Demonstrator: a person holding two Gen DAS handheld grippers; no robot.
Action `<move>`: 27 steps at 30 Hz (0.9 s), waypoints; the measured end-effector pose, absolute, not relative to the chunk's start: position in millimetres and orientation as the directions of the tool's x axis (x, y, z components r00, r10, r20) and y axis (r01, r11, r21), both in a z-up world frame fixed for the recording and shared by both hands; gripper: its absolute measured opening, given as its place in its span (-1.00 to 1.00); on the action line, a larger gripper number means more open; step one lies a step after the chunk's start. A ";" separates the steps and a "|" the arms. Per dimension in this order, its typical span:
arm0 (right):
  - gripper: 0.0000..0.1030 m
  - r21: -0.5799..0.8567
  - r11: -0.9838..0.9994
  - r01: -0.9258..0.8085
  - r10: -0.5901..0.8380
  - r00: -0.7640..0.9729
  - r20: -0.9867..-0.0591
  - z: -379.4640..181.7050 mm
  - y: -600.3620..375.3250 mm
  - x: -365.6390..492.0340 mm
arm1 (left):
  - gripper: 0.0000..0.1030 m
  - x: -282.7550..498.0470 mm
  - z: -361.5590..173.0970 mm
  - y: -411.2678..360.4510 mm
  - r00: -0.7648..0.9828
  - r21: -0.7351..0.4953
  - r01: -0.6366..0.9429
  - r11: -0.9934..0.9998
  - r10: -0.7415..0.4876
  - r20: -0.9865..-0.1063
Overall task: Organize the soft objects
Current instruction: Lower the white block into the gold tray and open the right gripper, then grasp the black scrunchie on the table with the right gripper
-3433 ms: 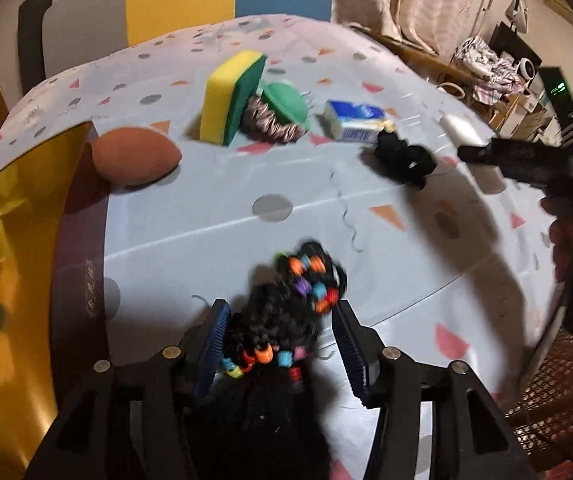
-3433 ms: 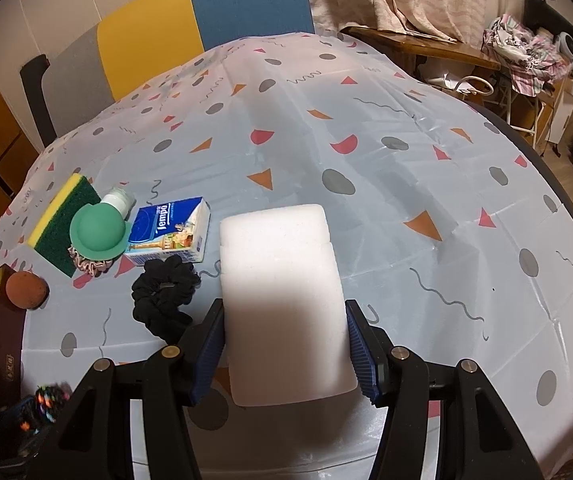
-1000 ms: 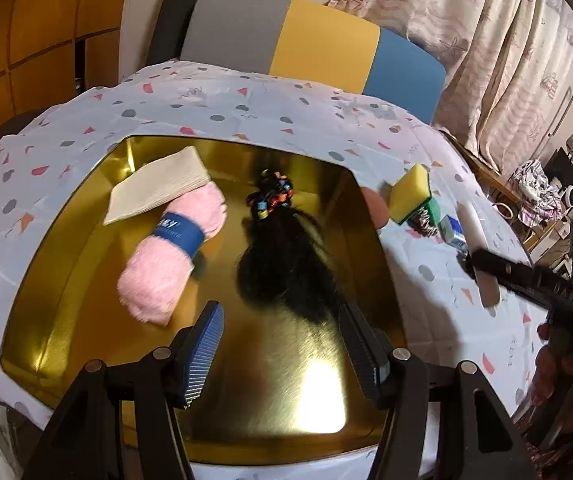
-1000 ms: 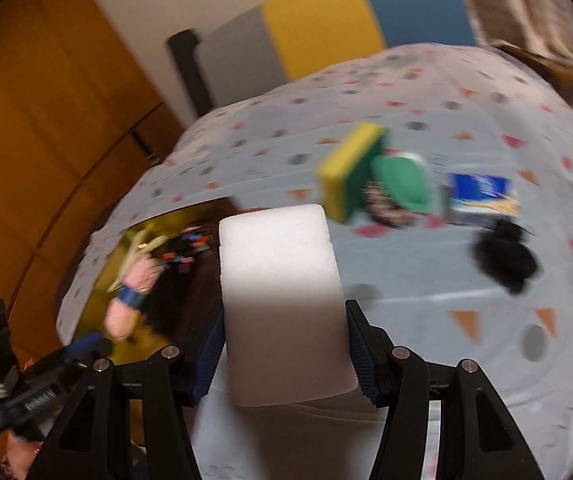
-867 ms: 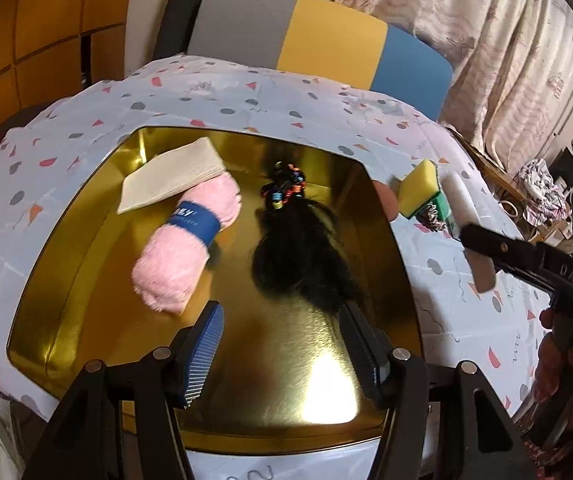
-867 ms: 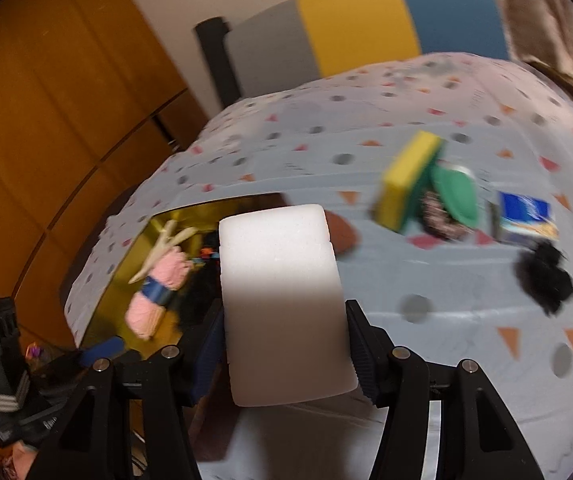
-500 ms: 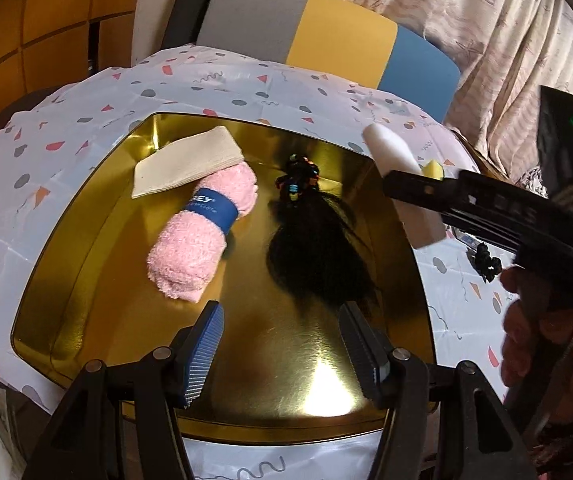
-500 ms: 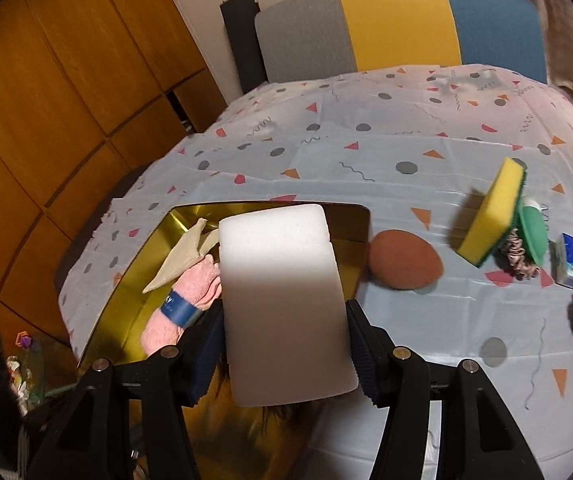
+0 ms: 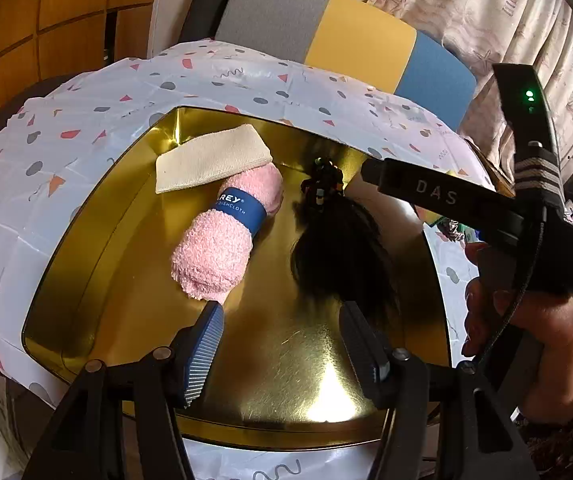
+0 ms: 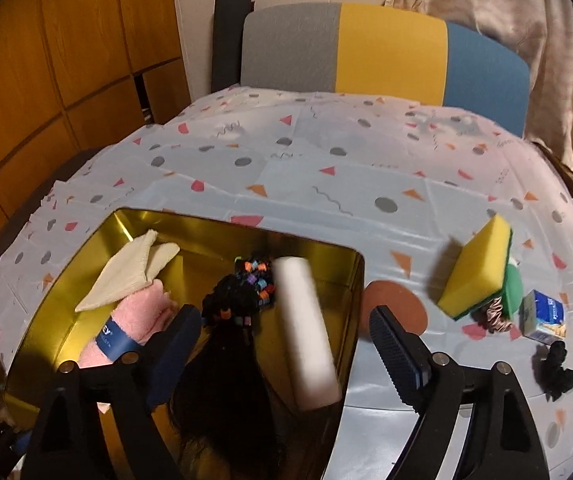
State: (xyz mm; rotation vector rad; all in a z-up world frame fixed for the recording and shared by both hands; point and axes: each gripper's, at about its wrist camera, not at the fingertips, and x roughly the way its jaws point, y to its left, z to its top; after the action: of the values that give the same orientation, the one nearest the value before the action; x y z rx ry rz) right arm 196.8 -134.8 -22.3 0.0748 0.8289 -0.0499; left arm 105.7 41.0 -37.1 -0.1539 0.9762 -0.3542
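Over the near edge of the gold tray [image 10: 356,280], the right gripper [image 10: 282,344] has just been opening; its jaws stand spread and the white sponge [image 10: 306,332] sits loose between them, tilted, no pad pressing it. The step looks like a release into the tray, best finished by lifting straight clear so the sponge settles right of the black hairpiece [image 10: 230,360]. The left gripper [image 9: 282,344] hangs spread and empty. Further right, the yellow sponge [image 10: 476,268] and black scrunchie [image 10: 554,368] wait on the tablecloth [image 10: 326,160].
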 end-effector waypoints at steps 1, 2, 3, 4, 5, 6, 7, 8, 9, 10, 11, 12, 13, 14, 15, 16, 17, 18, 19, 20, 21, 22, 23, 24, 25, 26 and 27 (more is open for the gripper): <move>0.70 0.053 0.996 0.072 -0.011 0.684 -0.730 -19.7 -135.6 194.2 | 0.18 105.4 -36.7 40.9 0.510 -0.284 0.225 0.932 -0.361 -0.781; 0.70 0.055 0.996 0.071 -0.009 0.688 -0.726 -17.8 -136.2 192.1 | 0.18 105.4 -36.5 40.8 0.511 -0.283 0.226 0.932 -0.361 -0.780; 0.70 0.057 0.996 0.072 -0.009 0.693 -0.721 -15.6 -138.1 188.9 | 0.18 105.4 -36.5 40.5 0.511 -0.283 0.226 0.932 -0.361 -0.780; 0.70 0.058 0.996 0.072 -0.009 0.697 -0.717 -14.1 -138.4 187.1 | 0.18 105.6 -36.9 40.3 0.510 -0.284 0.226 0.932 -0.362 -0.780; 0.70 0.064 0.995 0.072 -0.005 0.703 -0.711 -11.9 -140.2 183.5 | 0.18 105.4 -37.4 39.8 0.508 -0.284 0.227 0.932 -0.362 -0.781; 0.70 0.074 0.995 0.069 0.003 0.709 -0.705 -9.7 -142.1 179.7 | 0.18 105.1 -37.7 38.7 0.506 -0.282 0.229 0.932 -0.362 -0.783; 0.70 0.083 0.994 0.068 0.010 0.713 -0.701 -7.9 -142.7 176.4 | 0.18 104.8 -38.0 38.0 0.505 -0.281 0.232 0.931 -0.362 -0.784; 0.70 0.088 0.994 0.069 0.012 0.716 -0.698 -6.5 -144.0 173.2 | 0.18 104.3 -38.2 37.0 0.503 -0.281 0.234 0.931 -0.363 -0.784; 0.70 0.094 0.993 0.072 0.013 0.719 -0.695 -4.3 -146.1 168.4 | 0.18 103.3 -38.4 36.2 0.502 -0.282 0.236 0.930 -0.365 -0.784; 0.70 0.098 0.993 0.073 0.016 0.722 -0.691 -3.0 -147.8 164.9 | 0.18 102.6 -38.6 35.2 0.500 -0.283 0.239 0.929 -0.368 -0.784; 0.70 0.103 0.992 0.074 0.018 0.726 -0.688 -1.5 -150.3 160.9 | 0.18 102.0 -38.4 34.3 0.500 -0.283 0.242 0.928 -0.369 -0.784; 0.70 0.106 0.991 0.076 0.017 0.728 -0.686 -0.5 -152.0 157.7 | 0.18 101.6 -38.6 33.6 0.500 -0.282 0.246 0.927 -0.371 -0.783; 0.70 0.109 0.991 0.080 0.017 0.729 -0.684 0.8 -155.3 152.6 | 0.18 101.1 -38.6 32.4 0.499 -0.279 0.250 0.927 -0.370 -0.783; 0.70 0.112 0.990 0.081 0.018 0.729 -0.684 1.6 -158.2 148.6 | 0.18 100.2 -38.7 31.0 0.498 -0.276 0.254 0.927 -0.370 -0.784; 0.70 0.113 0.990 0.081 0.018 0.729 -0.684 2.3 -160.8 145.2 | 0.18 99.2 -38.6 29.7 0.498 -0.276 0.260 0.926 -0.373 -0.783; 0.70 0.112 0.990 0.085 0.014 0.732 -0.681 3.2 -164.9 139.7 | 0.18 98.5 -38.3 28.9 0.497 -0.275 0.264 0.925 -0.375 -0.783; 0.71 0.107 0.990 0.090 0.007 0.733 -0.681 3.6 -168.5 135.0 | 0.18 96.6 -37.8 27.2 0.498 -0.273 0.268 0.924 -0.375 -0.782; 0.73 0.101 0.990 0.094 0.000 0.731 -0.682 3.5 -171.6 131.1 | 0.18 95.6 -37.2 25.8 0.499 -0.271 0.273 0.923 -0.377 -0.781; 0.74 0.093 0.991 0.099 -0.008 0.727 -0.687 2.6 -176.8 125.9 | 0.18 93.9 -36.3 23.9 0.500 -0.269 0.282 0.921 -0.380 -0.778; 0.74 0.088 0.990 0.106 -0.016 0.722 -0.692 1.4 -181.3 121.8 | 0.18 92.6 -35.5 22.2 0.501 -0.268 0.287 0.920 -0.383 -0.777; 0.74 0.084 0.990 0.113 -0.023 0.717 -0.696 0.1 -186.2 118.4 | 0.18 91.3 -34.7 21.0 0.501 -0.268 0.293 0.918 -0.386 -0.774; 0.74 0.079 0.989 0.123 -0.032 0.710 -0.703 -2.2 -192.8 113.3 | 0.18 89.7 -33.6 19.5 0.502 -0.271 0.300 0.915 -0.393 -0.771; 0.74 0.075 0.989 0.130 -0.038 0.704 -0.710 -4.4 -197.9 108.9 | 0.18 87.3 -32.2 17.1 0.502 -0.273 0.311 0.910 -0.401 -0.766; 0.74 0.069 0.988 0.139 -0.047 0.693 -0.719 -8.3 -204.7 103.7 | 0.18 85.8 -31.0 14.7 0.503 -0.272 0.320 0.908 -0.406 -0.763; 0.74 0.065 0.987 0.145 -0.053 0.684 -0.727 -11.7 -210.3 99.1 | 0.18 83.4 -29.7 11.8 0.504 -0.269 0.333 0.904 -0.411 -0.760; 0.74 0.058 0.987 0.150 -0.059 0.674 -0.736 -15.8 -215.2 95.4 | 0.18 80.3 -28.1 7.9 0.505 -0.265 0.348 0.899 -0.418 -0.755; 0.74 0.050 0.986 0.157 -0.067 0.663 -0.746 -20.7 -220.8 90.9 | 0.18 77.5 -26.6 4.6 0.506 -0.262 0.362 0.895 -0.425 -0.751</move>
State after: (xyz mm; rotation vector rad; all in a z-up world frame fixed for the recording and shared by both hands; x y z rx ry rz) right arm 90.9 -220.8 -20.7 0.1137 0.8368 -0.1268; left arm 77.5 4.6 -26.6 -0.0740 0.9260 -0.4751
